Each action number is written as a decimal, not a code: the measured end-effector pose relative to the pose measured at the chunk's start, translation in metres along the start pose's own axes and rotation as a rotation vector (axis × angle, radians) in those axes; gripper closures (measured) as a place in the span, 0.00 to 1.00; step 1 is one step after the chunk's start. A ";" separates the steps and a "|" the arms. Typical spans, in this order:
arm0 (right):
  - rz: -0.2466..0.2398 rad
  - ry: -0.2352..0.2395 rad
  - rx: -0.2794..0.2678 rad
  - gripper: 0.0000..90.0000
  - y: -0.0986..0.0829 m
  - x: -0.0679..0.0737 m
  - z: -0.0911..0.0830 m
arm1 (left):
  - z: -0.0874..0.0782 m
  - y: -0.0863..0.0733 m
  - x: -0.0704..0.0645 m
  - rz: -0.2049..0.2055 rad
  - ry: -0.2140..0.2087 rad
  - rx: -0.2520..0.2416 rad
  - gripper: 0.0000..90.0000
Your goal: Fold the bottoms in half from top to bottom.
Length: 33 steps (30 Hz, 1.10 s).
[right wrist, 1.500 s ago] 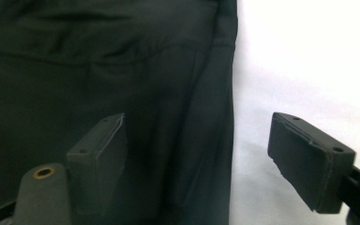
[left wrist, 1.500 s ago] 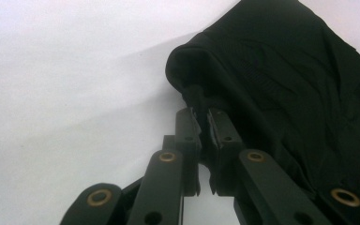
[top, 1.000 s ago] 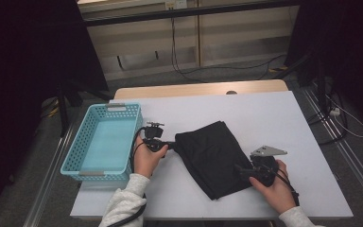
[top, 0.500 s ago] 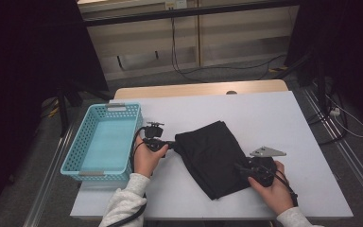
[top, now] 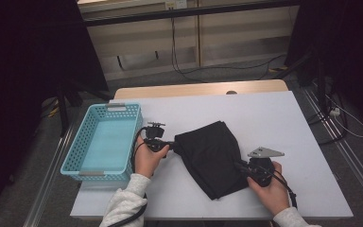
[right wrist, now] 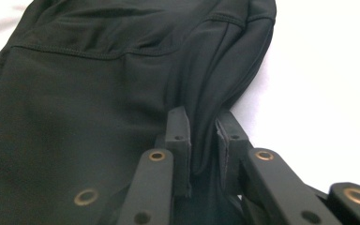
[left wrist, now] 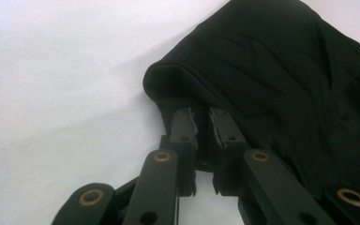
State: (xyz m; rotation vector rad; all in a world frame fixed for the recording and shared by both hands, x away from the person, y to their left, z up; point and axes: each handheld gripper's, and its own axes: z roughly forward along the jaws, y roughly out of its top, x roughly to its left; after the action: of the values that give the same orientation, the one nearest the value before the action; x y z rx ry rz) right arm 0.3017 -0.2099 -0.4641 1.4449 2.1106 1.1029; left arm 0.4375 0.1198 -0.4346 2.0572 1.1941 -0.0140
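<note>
A black folded garment (top: 211,153) lies across the middle of the white table (top: 264,113). My left gripper (top: 172,144) is at the garment's left end. In the left gripper view its jaws are pressed together on the rolled edge of the black garment (left wrist: 281,75), with the left gripper's tips (left wrist: 202,118) tucked under the fold. My right gripper (top: 240,166) is at the garment's near right edge. In the right gripper view, a ridge of the black garment (right wrist: 84,93) runs down between the right gripper's tips (right wrist: 201,125), which pinch it.
A light blue mesh basket (top: 78,163) stands at the table's left edge, beside the left hand. White tabletop extends behind and to the right of the garment. Cables run across the floor beyond the table's far edge.
The right hand and its gripper have edged slightly left and toward the front edge, still holding the garment. The left gripper and the garment's shape look the same.
</note>
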 end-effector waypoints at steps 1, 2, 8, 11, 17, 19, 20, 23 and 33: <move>0.005 0.003 -0.004 0.88 0.000 0.000 0.000 | 0.000 0.000 0.000 -0.001 -0.003 0.003 0.90; 0.012 0.008 -0.007 0.88 0.000 -0.001 0.000 | 0.000 0.000 0.000 0.000 -0.002 0.004 0.88; 0.057 0.046 -0.005 0.88 0.001 -0.006 -0.001 | -0.005 0.001 0.002 -0.022 0.033 -0.004 0.63; 0.001 0.021 -0.003 0.88 0.002 -0.002 0.000 | -0.009 0.003 0.001 -0.037 0.034 -0.021 0.56; 0.012 0.034 0.000 0.88 0.002 -0.002 0.000 | -0.001 0.008 -0.006 -0.028 0.054 -0.030 0.38; 0.008 0.034 0.000 0.88 0.002 -0.001 0.000 | 0.005 0.009 -0.006 -0.018 0.077 -0.014 0.38; 0.002 0.035 0.001 0.88 0.002 -0.001 0.000 | 0.009 0.009 -0.007 -0.028 0.077 -0.012 0.37; -0.011 0.034 0.000 0.88 0.003 0.001 0.001 | 0.016 0.011 -0.008 -0.004 0.093 -0.020 0.32; -0.014 0.047 0.000 0.88 0.002 0.001 0.001 | 0.033 0.006 -0.016 0.101 0.201 -0.009 0.23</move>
State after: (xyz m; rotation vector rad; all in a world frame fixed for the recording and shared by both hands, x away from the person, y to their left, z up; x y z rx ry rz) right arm 0.3030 -0.2078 -0.4629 1.4157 2.1493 1.1426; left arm 0.4437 0.0861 -0.4496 2.1470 1.2046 0.2510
